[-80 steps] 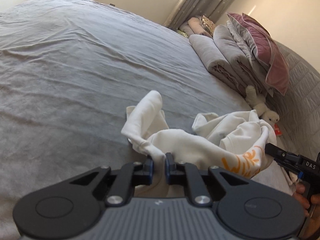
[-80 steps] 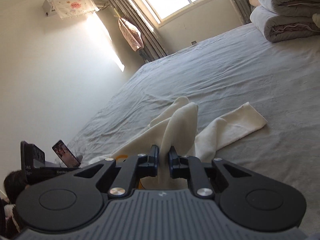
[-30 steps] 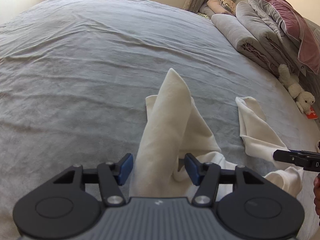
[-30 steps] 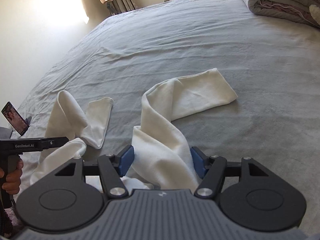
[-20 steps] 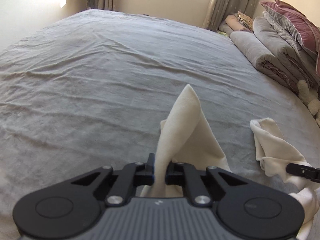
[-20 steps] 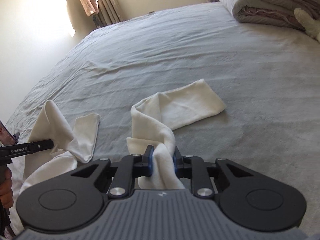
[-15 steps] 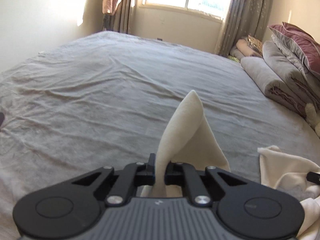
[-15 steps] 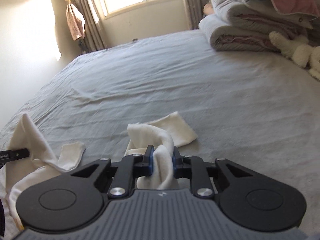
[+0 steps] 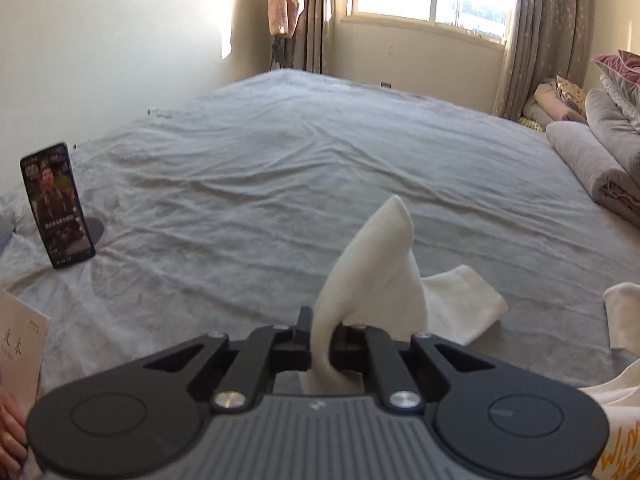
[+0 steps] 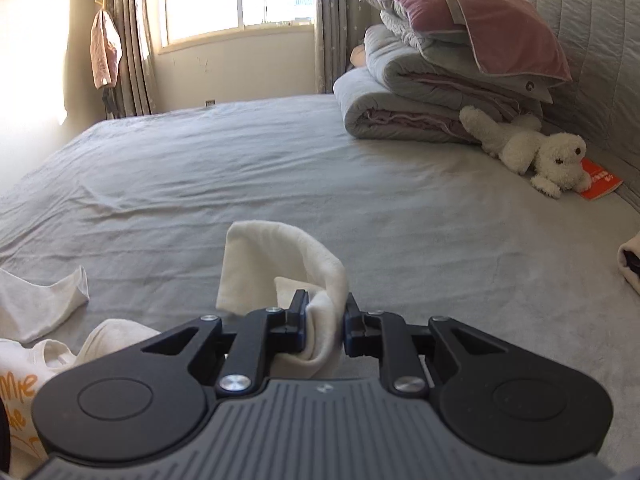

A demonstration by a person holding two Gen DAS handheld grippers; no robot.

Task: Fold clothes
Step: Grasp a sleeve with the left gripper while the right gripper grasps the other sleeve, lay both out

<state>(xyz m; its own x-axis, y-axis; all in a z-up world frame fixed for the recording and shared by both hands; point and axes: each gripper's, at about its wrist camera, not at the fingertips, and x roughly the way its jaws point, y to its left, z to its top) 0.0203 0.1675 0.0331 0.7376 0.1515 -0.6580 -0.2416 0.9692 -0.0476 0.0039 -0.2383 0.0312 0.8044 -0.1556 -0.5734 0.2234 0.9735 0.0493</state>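
- My left gripper (image 9: 326,334) is clamped on one cream sleeve (image 9: 376,264) of the top (image 10: 24,364); the cloth stands up in a peak from between the closed jaws and its cuff trails down onto the bed (image 9: 280,168).
- My right gripper (image 10: 325,326) is clamped on the other sleeve (image 10: 280,260), which arches up over the jaws and drops back to the sheet.
- I hold one sleeve in each gripper so that, I judge, I can pull the top wide and lay it flat before any fold; a bunched garment will not crease cleanly.
- The body of the top, with orange lettering, lies crumpled near me on the bed between the two grippers, at the lower right of the left view and the lower left of the right view.
- Both grippers point forward, roughly level and low over the sheet, with the sleeves lifted partly clear of it.
- A phone (image 9: 54,204) is propped at my far left, and bedding (image 10: 440,92) and a plush dog (image 10: 532,152) sit at the far right, all well apart from the top, so there is room to spread it.
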